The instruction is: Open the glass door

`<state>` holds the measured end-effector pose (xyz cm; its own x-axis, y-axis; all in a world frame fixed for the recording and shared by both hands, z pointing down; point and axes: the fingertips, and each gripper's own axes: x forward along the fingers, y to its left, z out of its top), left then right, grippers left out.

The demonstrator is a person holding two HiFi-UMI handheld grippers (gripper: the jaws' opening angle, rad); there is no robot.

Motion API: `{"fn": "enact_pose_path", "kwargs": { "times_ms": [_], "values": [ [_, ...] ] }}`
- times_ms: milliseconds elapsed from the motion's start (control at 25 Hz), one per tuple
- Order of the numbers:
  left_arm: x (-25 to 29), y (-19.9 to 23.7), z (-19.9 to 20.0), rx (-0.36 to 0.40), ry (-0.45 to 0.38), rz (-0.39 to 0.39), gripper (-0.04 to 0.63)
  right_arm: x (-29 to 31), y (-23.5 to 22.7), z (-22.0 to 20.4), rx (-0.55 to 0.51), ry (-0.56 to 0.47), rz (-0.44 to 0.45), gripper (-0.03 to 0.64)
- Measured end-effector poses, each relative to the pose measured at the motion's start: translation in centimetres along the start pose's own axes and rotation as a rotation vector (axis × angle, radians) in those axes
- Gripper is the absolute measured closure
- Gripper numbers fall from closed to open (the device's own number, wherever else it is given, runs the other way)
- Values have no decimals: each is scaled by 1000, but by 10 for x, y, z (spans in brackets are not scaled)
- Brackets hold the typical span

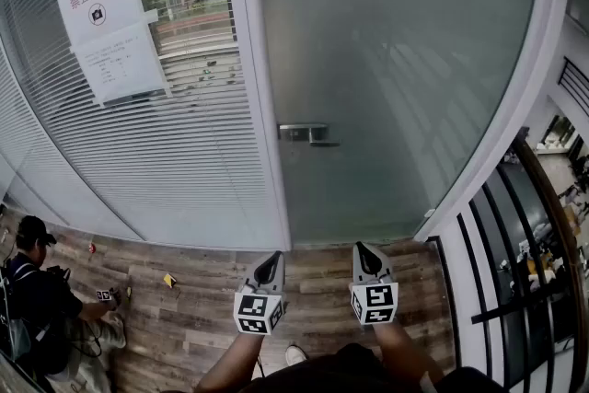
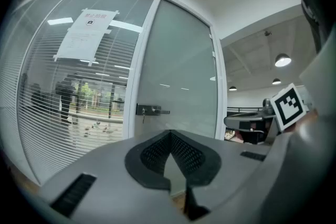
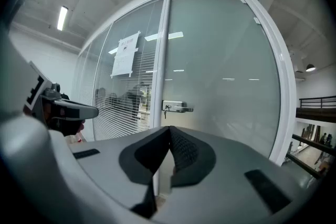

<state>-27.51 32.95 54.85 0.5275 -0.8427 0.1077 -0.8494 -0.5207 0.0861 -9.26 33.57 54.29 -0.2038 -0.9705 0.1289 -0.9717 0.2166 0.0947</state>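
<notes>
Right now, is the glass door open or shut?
Shut. The glass door sits flush in its white frame, with no gap beside the handle.

A white paper sign (image 1: 97, 0) taped on the glass wall (image 1: 184, 161), left of the glass door (image 1: 396, 60), is showing red characters 禁止拍照 above a round camera symbol, while the sheet (image 1: 120, 62) below is carrying print too small to read.
</notes>
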Motion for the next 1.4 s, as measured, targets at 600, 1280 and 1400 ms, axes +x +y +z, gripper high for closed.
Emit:
{"fn": "enact_pose_path", "kwargs": {
  "times_ms": [600,1280,1400],
  "values": [
    [103,53,24,17,-3,51,594,127,-20,36,57,-26,90,601],
    [235,84,52,61,19,163,594,265,-43,70,-80,-28,289,601],
    [247,90,50,39,25,168,594,286,-43,73,-186,17,341,600]
  ]
}}
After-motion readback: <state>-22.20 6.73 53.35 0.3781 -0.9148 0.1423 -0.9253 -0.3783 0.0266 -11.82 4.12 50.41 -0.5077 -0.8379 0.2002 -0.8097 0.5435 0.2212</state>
